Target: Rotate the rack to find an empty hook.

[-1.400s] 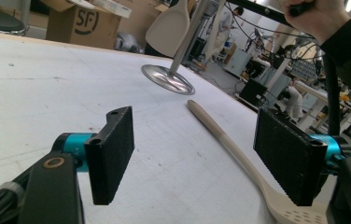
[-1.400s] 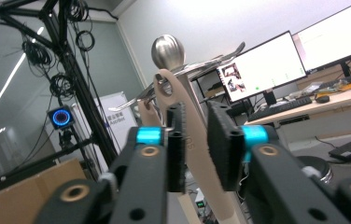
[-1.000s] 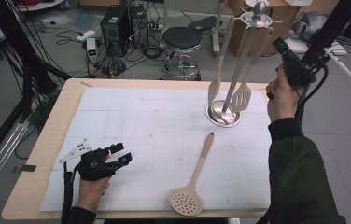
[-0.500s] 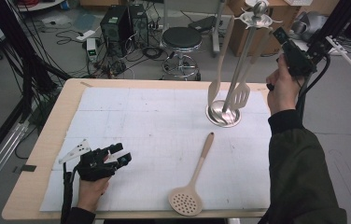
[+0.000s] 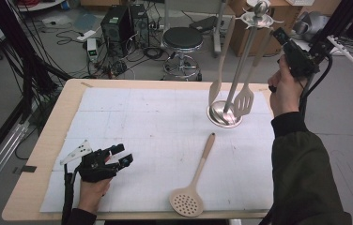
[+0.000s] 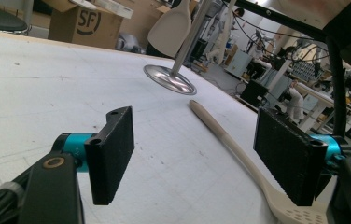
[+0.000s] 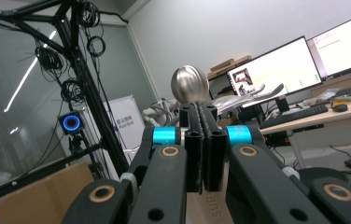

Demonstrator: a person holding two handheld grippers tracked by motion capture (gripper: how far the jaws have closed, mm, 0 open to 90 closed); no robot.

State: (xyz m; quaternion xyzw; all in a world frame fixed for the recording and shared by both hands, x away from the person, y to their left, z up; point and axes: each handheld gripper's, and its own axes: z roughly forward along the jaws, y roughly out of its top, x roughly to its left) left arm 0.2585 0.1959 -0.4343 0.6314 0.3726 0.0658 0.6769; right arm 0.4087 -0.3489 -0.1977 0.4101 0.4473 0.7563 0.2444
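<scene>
Plainly "SF" on cardboard box (image 6: 82,21)

Soft, even overhead light is falling on the white table mat (image 5: 165,126), leaving faint shadows. Glare is glinting off the steel rack base (image 6: 170,79). Monitors (image 7: 299,60) are glowing bright; backgrounds are blurring slightly.

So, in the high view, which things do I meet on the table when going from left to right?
Left gripper → skimmer spoon → utensil stand with its hanging slotted spatula → right gripper.
</scene>
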